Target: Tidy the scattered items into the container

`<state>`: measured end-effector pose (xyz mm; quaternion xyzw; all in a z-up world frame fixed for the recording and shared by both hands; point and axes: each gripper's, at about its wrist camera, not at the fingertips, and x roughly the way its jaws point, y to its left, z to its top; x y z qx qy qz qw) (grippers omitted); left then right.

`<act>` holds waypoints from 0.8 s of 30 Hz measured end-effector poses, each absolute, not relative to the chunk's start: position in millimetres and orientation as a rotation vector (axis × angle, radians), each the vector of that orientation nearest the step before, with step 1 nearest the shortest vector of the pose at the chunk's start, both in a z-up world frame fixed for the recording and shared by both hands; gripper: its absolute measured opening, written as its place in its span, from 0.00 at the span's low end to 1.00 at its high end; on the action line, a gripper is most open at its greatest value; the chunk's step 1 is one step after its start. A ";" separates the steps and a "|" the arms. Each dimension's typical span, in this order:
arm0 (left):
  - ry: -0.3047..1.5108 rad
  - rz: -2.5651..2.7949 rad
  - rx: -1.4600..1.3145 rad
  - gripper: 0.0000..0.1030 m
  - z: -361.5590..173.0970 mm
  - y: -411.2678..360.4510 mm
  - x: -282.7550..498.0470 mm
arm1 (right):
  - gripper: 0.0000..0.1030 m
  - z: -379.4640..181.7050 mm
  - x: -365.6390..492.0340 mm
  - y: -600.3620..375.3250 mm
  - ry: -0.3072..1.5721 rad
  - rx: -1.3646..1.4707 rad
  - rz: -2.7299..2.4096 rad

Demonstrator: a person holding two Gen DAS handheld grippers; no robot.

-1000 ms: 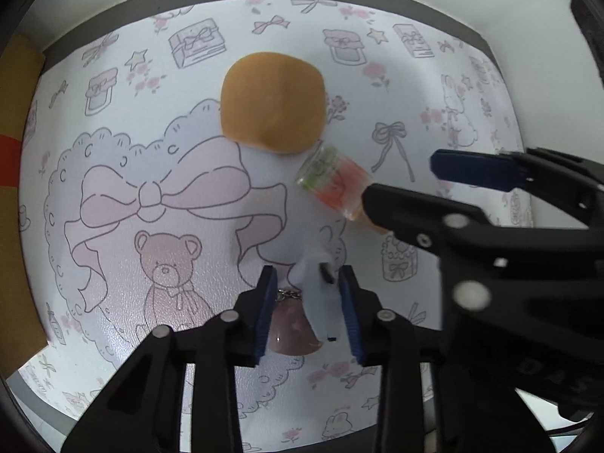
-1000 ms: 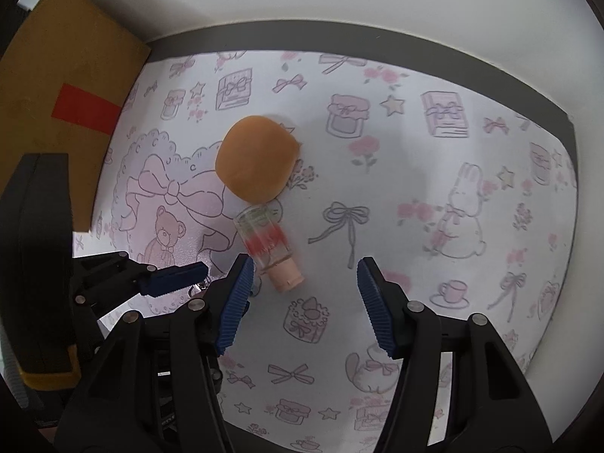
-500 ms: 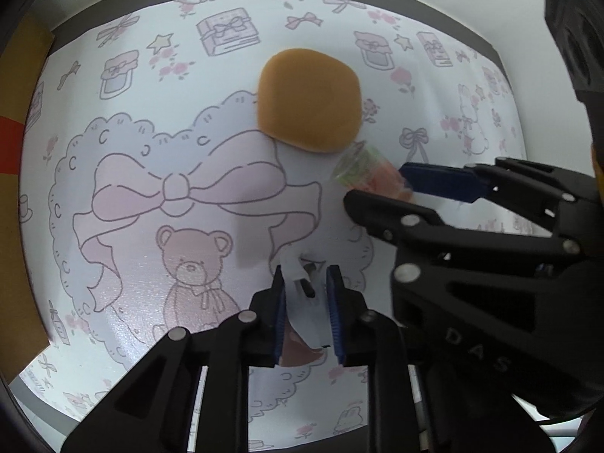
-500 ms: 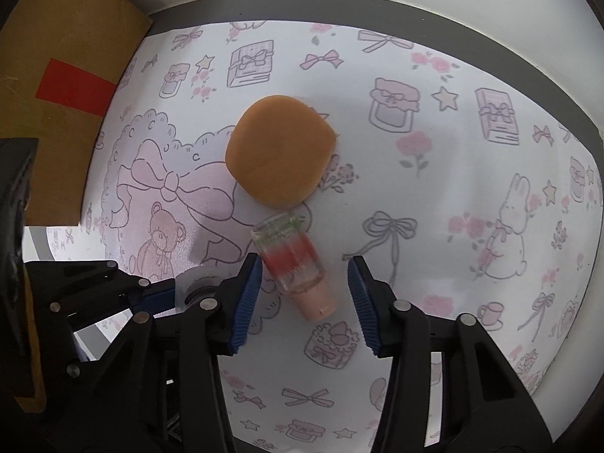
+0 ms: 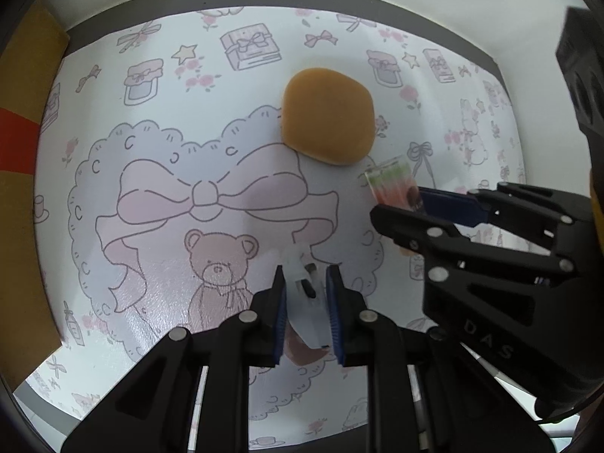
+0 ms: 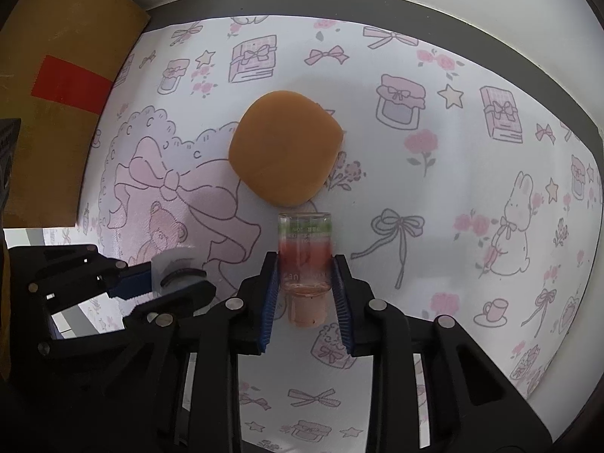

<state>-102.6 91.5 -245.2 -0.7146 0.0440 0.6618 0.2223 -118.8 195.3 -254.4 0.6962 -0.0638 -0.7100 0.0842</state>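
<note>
My left gripper (image 5: 305,283) is shut on a small white keychain charm (image 5: 304,294) with a pinkish disc under it, just above the patterned mat (image 5: 151,173). It also shows in the right wrist view (image 6: 177,266). My right gripper (image 6: 305,264) is shut on a clear bottle with pink liquid and a pink cap (image 6: 305,260), lying on the mat; the bottle also shows in the left wrist view (image 5: 392,185). An orange rounded sponge (image 6: 283,151) lies on the mat just beyond the bottle, also in the left wrist view (image 5: 327,115).
A brown cardboard box with red tape (image 6: 56,87) stands at the left edge of the mat, also in the left wrist view (image 5: 22,139). A white wall runs behind the mat's far grey border (image 6: 339,0).
My right gripper moved forward around the bottle and closed on it. My left gripper closed tighter on the white charm and shifted a little.
</note>
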 end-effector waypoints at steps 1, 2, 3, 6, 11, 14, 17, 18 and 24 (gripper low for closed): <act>0.115 1.831 -1.966 0.19 -243.0 89.5 -104.3 | 0.28 -253.2 -118.2 194.4 -0.194 2.076 -2.120; 0.110 1.836 -1.958 0.19 -240.4 89.8 -104.9 | 0.28 -251.6 -117.6 193.6 -0.197 2.075 -2.124; 0.109 1.843 -1.951 0.19 -237.9 89.9 -105.3 | 0.28 -249.6 -116.9 192.8 -0.201 2.073 -2.129; 0.103 1.856 -1.933 0.19 -230.2 90.5 -104.9 | 0.28 -241.0 -115.9 191.9 -0.227 2.060 -2.149; 0.082 1.884 -1.897 0.19 -214.9 80.5 -105.2 | 0.28 -224.6 -112.0 203.5 -0.250 2.030 -2.178; 0.073 1.904 -1.869 0.19 -203.1 69.9 -105.5 | 0.28 -212.4 -106.5 198.1 -0.274 2.016 -2.196; 0.051 1.913 -1.848 0.19 -193.1 64.3 -105.6 | 0.28 -204.5 -105.1 196.9 -0.309 2.003 -2.219; 0.047 1.921 -1.835 0.19 -189.1 63.3 -105.6 | 0.28 -201.0 -103.8 195.4 -0.309 1.995 -2.229; -0.009 1.983 -1.755 0.19 -164.7 55.7 -102.6 | 0.28 -176.3 -94.5 189.9 -0.334 1.959 -2.269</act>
